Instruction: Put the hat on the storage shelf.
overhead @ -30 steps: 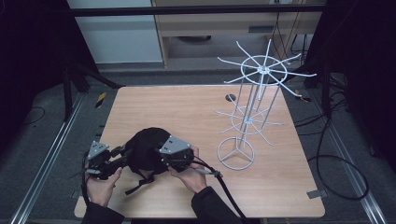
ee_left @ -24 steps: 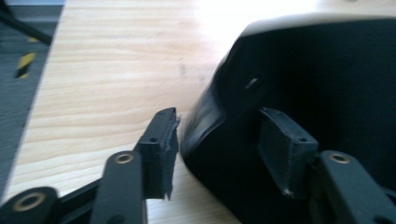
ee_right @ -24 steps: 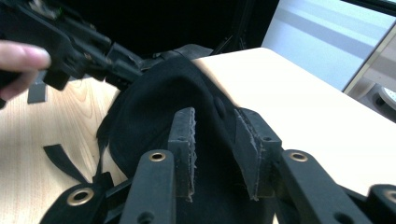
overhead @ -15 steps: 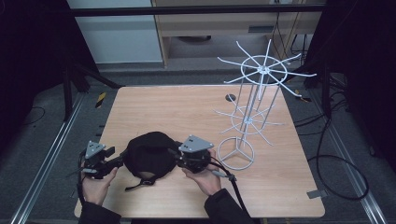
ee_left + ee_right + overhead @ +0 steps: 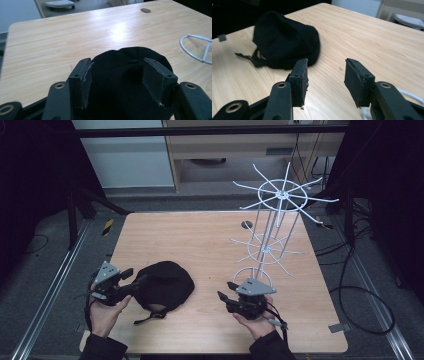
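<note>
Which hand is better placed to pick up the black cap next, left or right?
Left. The left gripper has its open jaws right around the cap, though not pressing it. The right gripper is open too, off to the side near the wire rack.

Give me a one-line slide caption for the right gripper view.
Right gripper, fingers open over bare wooden table, faces the black cap lying apart from it.
</note>
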A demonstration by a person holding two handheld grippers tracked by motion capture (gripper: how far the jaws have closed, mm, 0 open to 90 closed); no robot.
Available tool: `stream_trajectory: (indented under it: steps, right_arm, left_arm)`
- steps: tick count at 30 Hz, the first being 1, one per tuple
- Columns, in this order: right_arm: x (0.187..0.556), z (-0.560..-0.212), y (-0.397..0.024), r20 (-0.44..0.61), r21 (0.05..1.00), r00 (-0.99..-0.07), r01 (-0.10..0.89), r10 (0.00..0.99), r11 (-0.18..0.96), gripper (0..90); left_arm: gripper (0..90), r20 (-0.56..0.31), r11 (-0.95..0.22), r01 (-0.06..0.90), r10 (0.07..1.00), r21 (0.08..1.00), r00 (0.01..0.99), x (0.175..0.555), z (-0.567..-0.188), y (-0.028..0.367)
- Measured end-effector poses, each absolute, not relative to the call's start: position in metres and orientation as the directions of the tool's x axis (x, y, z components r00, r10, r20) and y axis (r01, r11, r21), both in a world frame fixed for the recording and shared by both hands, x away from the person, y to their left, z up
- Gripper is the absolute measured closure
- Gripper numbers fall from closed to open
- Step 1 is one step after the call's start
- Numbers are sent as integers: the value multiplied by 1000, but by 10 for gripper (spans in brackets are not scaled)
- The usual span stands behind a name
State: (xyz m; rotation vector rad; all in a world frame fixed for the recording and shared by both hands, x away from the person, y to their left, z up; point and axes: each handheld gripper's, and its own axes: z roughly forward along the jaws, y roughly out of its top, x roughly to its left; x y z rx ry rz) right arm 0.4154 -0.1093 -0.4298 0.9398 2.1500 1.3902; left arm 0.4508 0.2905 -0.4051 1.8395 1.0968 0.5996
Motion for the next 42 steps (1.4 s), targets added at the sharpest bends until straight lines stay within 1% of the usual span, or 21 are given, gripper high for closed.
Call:
stream_trajectory:
  steps: [5,8,18,22,26,31,33,34,38,39,42]
  right_arm:
    - [402,-441,-142,26,905,-649,339,760,258,505]
    - [396,-447,-162,36,900,-624,360,780,247,495]
    - [390,-454,-208,31,898,-539,385,842,214,472]
    - [391,-456,-222,21,895,-504,395,863,209,469]
    - [395,-459,-232,10,889,-479,406,878,212,468]
    - [397,-463,-241,13,883,-449,425,893,201,468]
    - [399,-464,-244,9,882,-441,427,898,200,468]
    - [400,-465,-246,9,880,-434,431,901,199,470]
    - [402,-467,-252,15,875,-416,445,909,189,473]
    - [402,-468,-253,13,875,-410,446,912,188,474]
    - [403,-470,-259,11,875,-393,448,919,181,475]
  left_arm:
    - [392,-10,-270,445,847,854,532,457,-407,278]
    - [377,26,-316,439,833,841,552,461,-408,271]
    - [374,70,-422,472,798,774,598,479,-416,261]
    - [385,75,-437,483,795,759,602,484,-422,261]
    - [423,68,-449,506,793,736,606,490,-428,262]
    - [543,65,-471,537,791,700,608,492,-436,263]
    - [615,47,-467,551,790,692,612,492,-438,264]
    - [685,45,-473,555,787,685,615,492,-438,264]
    - [830,35,-466,557,787,687,616,490,-438,264]
    - [852,27,-458,555,788,695,615,488,-436,264]
    - [870,18,-436,537,788,722,615,482,-429,264]
